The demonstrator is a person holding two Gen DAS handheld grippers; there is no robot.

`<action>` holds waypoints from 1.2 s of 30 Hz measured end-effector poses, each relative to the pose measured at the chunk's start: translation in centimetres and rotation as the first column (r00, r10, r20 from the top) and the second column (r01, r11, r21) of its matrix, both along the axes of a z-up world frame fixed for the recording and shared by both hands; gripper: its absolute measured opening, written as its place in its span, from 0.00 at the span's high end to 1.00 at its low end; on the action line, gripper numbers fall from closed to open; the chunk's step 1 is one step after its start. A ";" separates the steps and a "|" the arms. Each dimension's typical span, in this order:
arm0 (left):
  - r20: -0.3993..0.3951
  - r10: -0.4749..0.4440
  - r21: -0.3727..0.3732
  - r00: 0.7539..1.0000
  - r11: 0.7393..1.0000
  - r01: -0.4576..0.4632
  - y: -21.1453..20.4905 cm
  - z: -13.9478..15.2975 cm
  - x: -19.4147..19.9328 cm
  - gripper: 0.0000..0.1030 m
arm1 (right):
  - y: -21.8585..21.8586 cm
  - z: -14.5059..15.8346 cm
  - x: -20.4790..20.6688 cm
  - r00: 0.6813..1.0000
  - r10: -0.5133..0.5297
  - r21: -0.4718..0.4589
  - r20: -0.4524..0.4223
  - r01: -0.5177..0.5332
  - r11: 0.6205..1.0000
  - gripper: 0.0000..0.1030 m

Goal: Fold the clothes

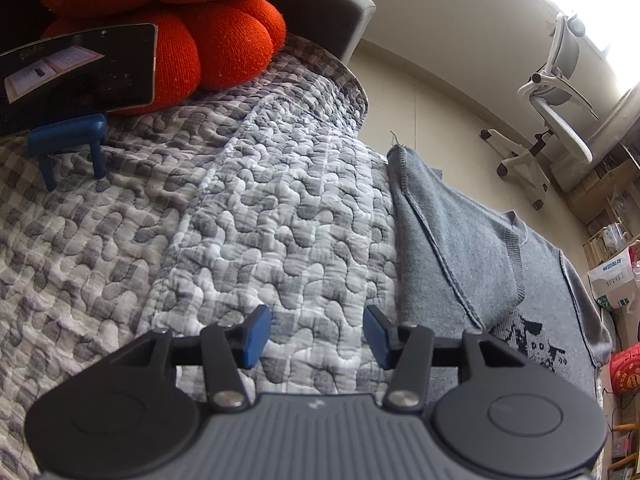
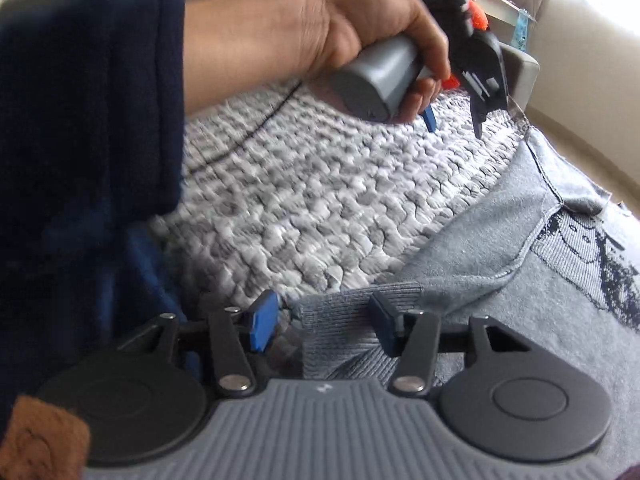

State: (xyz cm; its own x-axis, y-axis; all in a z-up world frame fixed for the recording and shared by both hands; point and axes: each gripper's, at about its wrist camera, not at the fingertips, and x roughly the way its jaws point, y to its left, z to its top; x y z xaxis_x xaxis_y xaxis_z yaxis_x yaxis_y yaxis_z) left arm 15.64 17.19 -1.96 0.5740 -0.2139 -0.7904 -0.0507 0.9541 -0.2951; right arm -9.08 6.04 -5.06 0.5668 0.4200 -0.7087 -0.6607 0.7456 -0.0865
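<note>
A grey knitted sweater with a black printed figure (image 1: 520,280) lies spread on the grey-and-white quilted checked blanket (image 1: 240,220), along its edge, and one part of it is turned so that the seams show.

The left gripper (image 1: 316,334) hangs above the bare blanket, just beside the sweater. Its blue pads are spread apart and hold nothing.

The right gripper (image 2: 324,326) is low at the near end of the garment. Its pads are also spread, and the grey ribbed cuff or hem (image 2: 352,320) lies between them, but they do not pinch it yet.

In the right wrist view the person's left hand (image 2: 352,32) carries the other tool over the blanket.

I judge that the folding is at a beginning step: taking hold of the edges. The next move asks the right pads to close on the ribbed band, and the left tool to come to the far edge of the sweater.
</note>
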 end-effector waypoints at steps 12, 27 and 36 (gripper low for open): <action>-0.001 -0.007 0.015 1.000 1.000 0.007 -0.2 -0.1 -0.3 0.49 | -9.9 2.3 -2.5 0.906 -0.389 0.439 -0.169 0.422 0.793 0.96; 0.011 -0.037 0.052 0.999 0.998 0.037 -1.2 0.1 -0.5 0.49 | -13.5 -0.6 -4.5 0.806 -0.436 0.487 -0.400 0.590 0.644 0.78; 0.015 -0.071 0.079 0.997 0.994 0.070 -2.2 0.0 -0.5 0.49 | -12.1 -0.4 -3.0 0.844 -0.445 0.403 -0.298 0.534 0.743 0.53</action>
